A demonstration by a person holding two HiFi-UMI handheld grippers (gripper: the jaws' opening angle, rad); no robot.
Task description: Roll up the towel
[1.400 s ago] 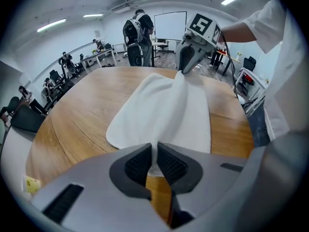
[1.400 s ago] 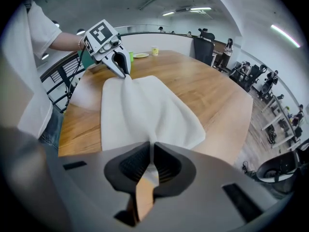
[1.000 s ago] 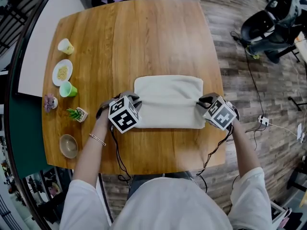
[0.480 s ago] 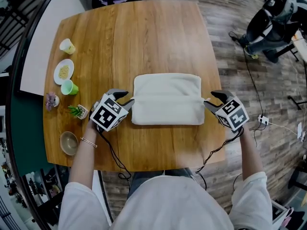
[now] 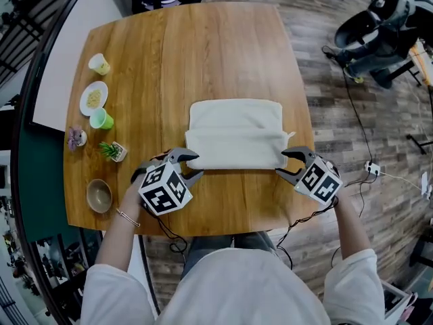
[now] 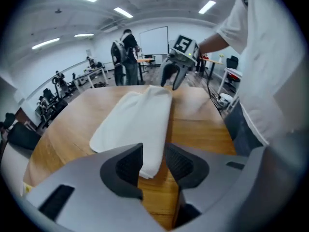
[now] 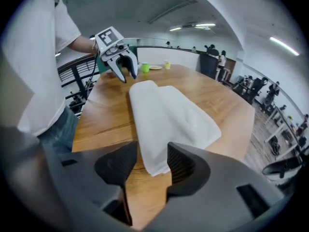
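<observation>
A white towel (image 5: 235, 135) lies on the wooden table (image 5: 203, 53), its near part folded over into a thick band. My left gripper (image 5: 192, 166) sits at the band's near left corner, my right gripper (image 5: 281, 162) at its near right corner. Both jaws have just been opening. In the left gripper view the towel (image 6: 140, 124) ends in the gap of the left gripper (image 6: 153, 161), with the pads off it. The right gripper view shows the same: the towel (image 7: 164, 120) reaches into the right gripper (image 7: 150, 166) untouched.
Along the table's left edge stand a yellow cup (image 5: 99, 63), a small plate (image 5: 93, 98), a green cup (image 5: 102, 119), a purple flower pot (image 5: 75, 139), a little plant (image 5: 112, 151) and a bowl (image 5: 99, 196). A dark chair (image 5: 375, 32) and cables sit on the floor at right.
Both grippers let go of the towel's folded edge and opened. They swung out to the sides, then came back toward the near edge. The fold stays on the towel.
</observation>
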